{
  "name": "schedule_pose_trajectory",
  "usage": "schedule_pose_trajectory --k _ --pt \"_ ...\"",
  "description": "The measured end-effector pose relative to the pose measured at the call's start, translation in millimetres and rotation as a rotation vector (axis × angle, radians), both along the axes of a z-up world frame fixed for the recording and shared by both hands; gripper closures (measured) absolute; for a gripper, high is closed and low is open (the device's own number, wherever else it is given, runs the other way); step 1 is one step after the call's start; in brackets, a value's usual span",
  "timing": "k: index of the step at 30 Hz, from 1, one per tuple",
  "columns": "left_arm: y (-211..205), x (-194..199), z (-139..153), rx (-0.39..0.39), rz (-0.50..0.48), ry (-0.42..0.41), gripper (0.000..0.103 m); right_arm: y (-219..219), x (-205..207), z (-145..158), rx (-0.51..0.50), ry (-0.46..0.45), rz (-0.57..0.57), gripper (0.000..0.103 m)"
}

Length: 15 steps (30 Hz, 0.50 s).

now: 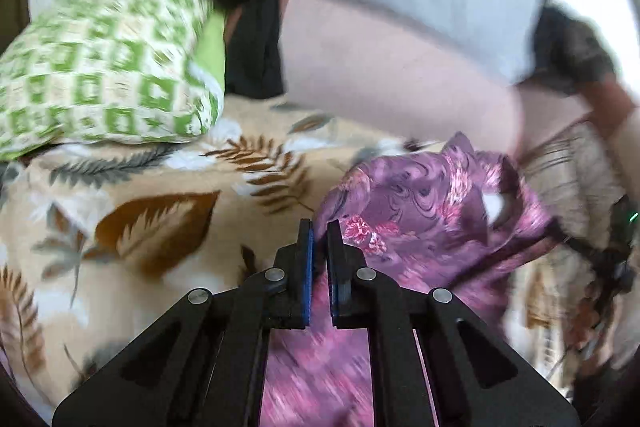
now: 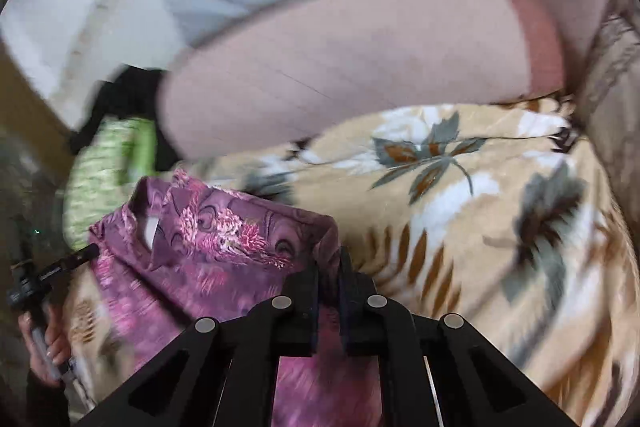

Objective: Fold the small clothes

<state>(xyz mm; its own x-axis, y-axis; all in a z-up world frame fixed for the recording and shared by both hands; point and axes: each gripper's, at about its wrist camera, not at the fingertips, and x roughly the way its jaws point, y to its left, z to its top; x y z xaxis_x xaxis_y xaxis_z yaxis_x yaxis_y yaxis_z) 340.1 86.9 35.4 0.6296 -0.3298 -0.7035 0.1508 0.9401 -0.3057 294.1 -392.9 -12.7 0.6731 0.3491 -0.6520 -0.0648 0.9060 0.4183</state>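
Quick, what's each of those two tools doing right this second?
Left tool: closed on an edge of the purple floral garment.
Right tool: closed on the same garment's other side.

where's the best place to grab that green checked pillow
Take the green checked pillow at its near right corner, coming in from the blanket side: that corner hangs free, while black clothing drapes over the far end.

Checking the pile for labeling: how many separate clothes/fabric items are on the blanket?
3. Purple floral garment held by both grippers, left and right; green checked piece at far left; black garment behind it. More may be hidden.
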Motion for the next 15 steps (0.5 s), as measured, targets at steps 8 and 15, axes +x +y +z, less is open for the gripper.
schedule_pose_trajectory --k 8,15 --pt "5 -187 -66 -0.003 0.069 0.089 0.099 18 -184 -58 0.159 0.05 -0.123 0.096" --pt "0 -239 -152 0.051 0.171 0.282 0.099 5 -197 -129 0.241 0.269 -0.234 0.096"
